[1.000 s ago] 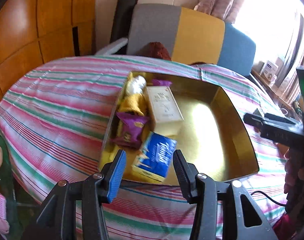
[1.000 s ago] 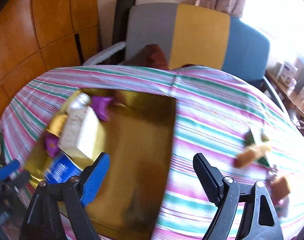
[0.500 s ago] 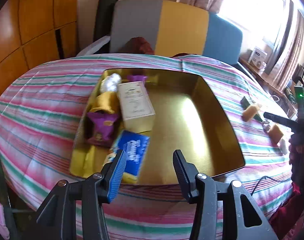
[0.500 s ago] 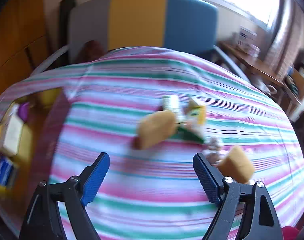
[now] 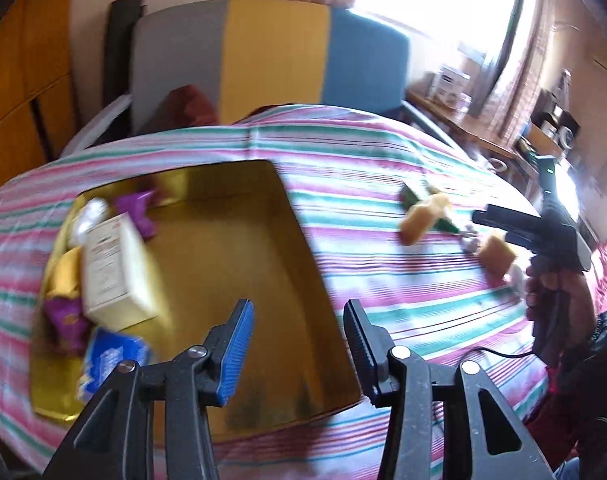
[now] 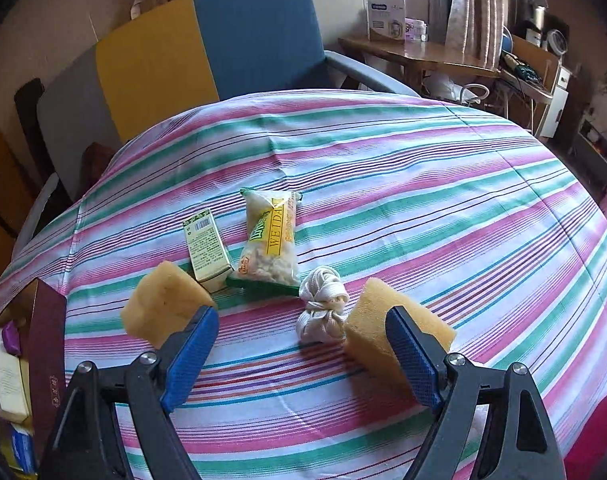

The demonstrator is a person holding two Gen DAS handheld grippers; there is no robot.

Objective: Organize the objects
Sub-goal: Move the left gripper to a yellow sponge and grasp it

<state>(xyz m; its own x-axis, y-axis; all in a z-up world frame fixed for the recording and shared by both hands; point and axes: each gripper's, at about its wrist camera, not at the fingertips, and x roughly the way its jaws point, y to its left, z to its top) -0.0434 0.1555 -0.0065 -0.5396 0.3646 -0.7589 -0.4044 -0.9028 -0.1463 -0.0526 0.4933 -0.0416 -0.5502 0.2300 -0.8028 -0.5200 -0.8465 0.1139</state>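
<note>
yellow sponges [image 6: 165,298] flank the right gripper [image 6: 301,354], jaws apart and empty. left gripper [image 5: 297,344] gapes over the gold box [image 5: 299,240]. next likely: grab one.

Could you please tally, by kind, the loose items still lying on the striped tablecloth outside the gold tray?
Sponges: 2 (left sponge, right sponge)
Small green-and-gold carton: 1
Snack packet: 1
White knotted cloth bundle: 1
Total: 5
</note>
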